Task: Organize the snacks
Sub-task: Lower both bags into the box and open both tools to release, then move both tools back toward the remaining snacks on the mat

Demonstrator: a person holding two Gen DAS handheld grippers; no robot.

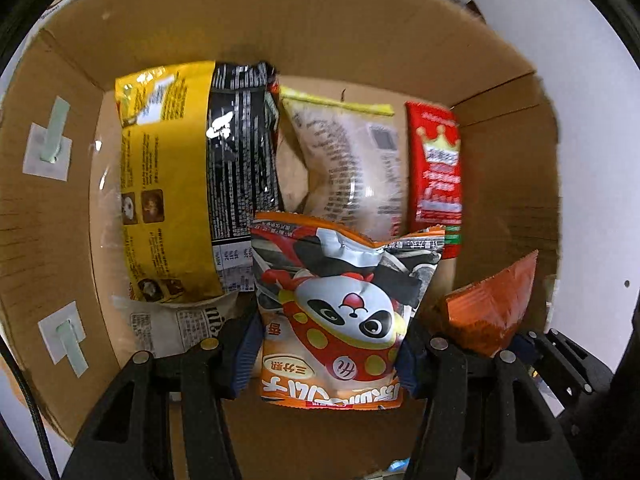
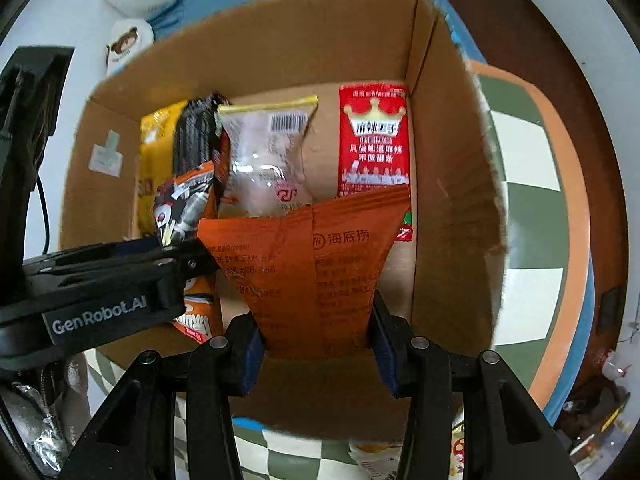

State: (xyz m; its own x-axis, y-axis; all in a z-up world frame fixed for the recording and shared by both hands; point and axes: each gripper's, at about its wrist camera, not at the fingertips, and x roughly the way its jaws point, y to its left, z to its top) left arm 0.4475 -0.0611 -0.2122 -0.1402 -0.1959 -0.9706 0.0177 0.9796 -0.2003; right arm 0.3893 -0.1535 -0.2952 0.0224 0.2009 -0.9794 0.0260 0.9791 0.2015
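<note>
Looking down the left wrist camera, I saw my left gripper [image 1: 328,364] clamped on the panda packet [image 1: 340,312], its blue pads pressing both sides of the bag, which hung over the open box [image 1: 280,20]. On the box floor lay a yellow bag [image 1: 168,184] at the left, a clear packet [image 1: 352,160] in the middle and a red packet [image 1: 438,168] at the right. An orange packet [image 1: 496,308] showed at the lower right, just beside the panda packet. A white table [image 1: 592,160] lay beyond the box's right wall. Through the right wrist camera, my right gripper [image 2: 318,344] was closed on the orange packet [image 2: 316,272], pinched at its narrow lower end while its wide top fanned out above the box [image 2: 300,40] floor. The left gripper [image 2: 120,276] came in from the left with the panda packet [image 2: 184,204]. Behind them lay the yellow bag [image 2: 158,128], clear packet [image 2: 268,152] and red packet [image 2: 374,140]. A checked mat [image 2: 532,208] lay under the box.
</note>
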